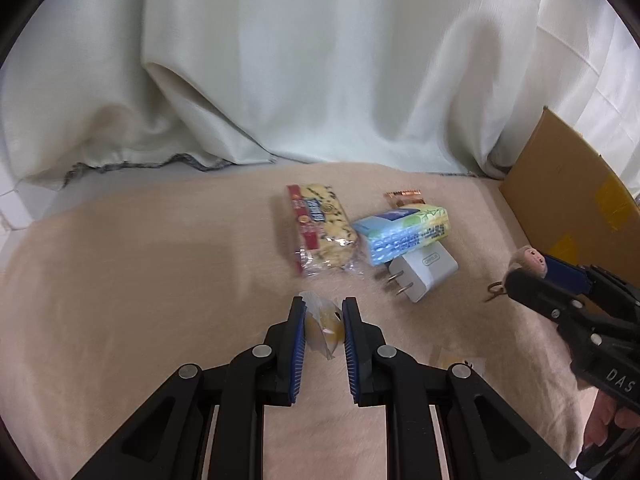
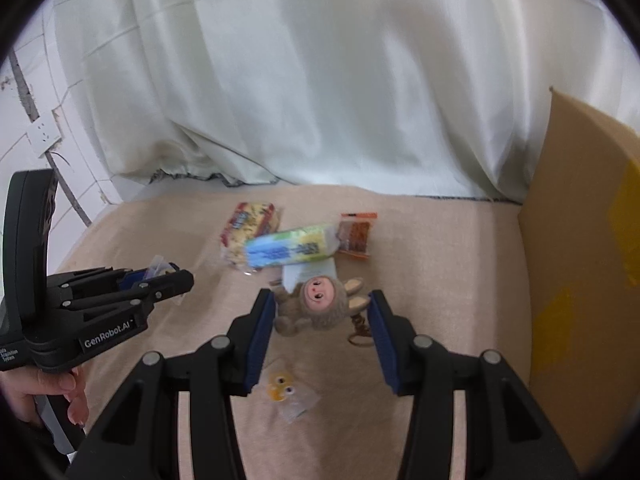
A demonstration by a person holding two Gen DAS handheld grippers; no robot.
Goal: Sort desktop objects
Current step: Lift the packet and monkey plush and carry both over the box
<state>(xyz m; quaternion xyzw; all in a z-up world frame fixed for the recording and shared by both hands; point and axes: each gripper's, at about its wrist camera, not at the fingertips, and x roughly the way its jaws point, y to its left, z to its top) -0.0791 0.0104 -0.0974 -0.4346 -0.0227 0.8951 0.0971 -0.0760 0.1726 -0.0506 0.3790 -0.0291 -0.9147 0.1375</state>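
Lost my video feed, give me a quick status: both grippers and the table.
Left gripper shut on wrapped yellow snack. Right gripper shut on plush keychain. Cracker pack, tissue pack, charger on table, nothing blocking.

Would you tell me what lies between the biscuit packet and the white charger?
In the left wrist view, the blue-and-yellow tissue pack lies between the biscuit packet and the white charger, its near end overlapping the charger.

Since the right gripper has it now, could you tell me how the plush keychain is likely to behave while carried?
The plush toy looks soft, so the right gripper probably squashes it rather than holding it rigidly. It seems light. Its metal ring hangs loose below, so it may swing and snag.
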